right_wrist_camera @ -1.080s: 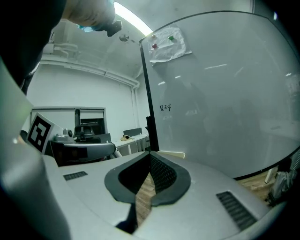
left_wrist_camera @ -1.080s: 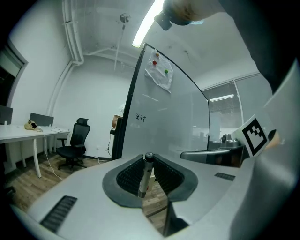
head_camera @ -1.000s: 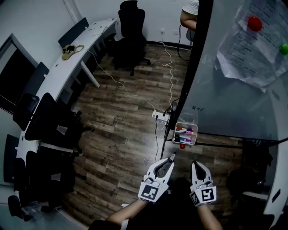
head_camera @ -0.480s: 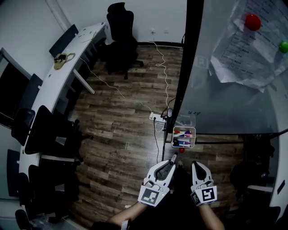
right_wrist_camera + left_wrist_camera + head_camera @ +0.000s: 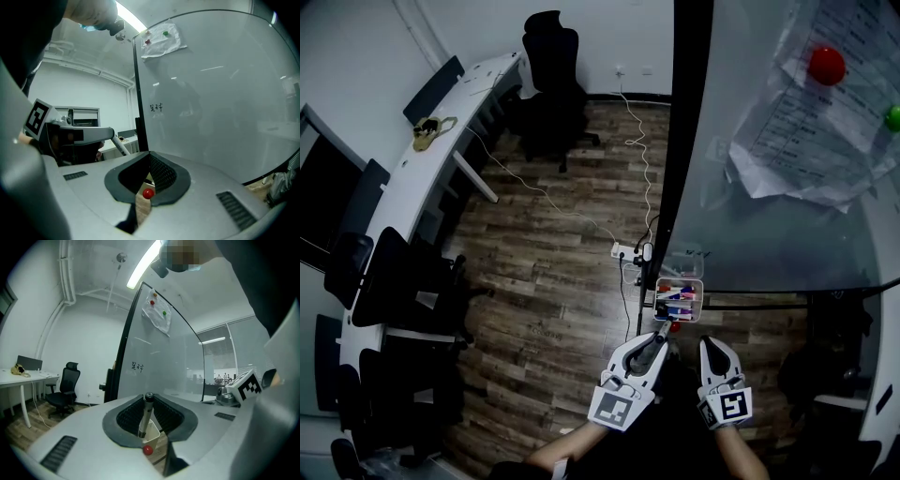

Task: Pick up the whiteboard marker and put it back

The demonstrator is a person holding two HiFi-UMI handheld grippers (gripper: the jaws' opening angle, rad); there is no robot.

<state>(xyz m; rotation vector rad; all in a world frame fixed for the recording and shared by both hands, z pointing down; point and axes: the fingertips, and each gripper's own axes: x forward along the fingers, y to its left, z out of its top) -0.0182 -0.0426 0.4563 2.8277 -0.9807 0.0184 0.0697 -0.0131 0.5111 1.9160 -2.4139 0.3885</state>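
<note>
Looking along the left gripper [image 5: 147, 401] reveals the whiteboard marker [image 5: 145, 416] clamped; right gripper [image 5: 149, 157] sits closed, empty.

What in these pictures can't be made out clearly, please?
- Marker in the left gripper: ink colour unclear, left gripper view, small and dim.
- Tray contents: too small to count, head view.
- Whiteboard writing: too small, right gripper view.
- Paper sheet print: blurred by glare, head view.
</note>
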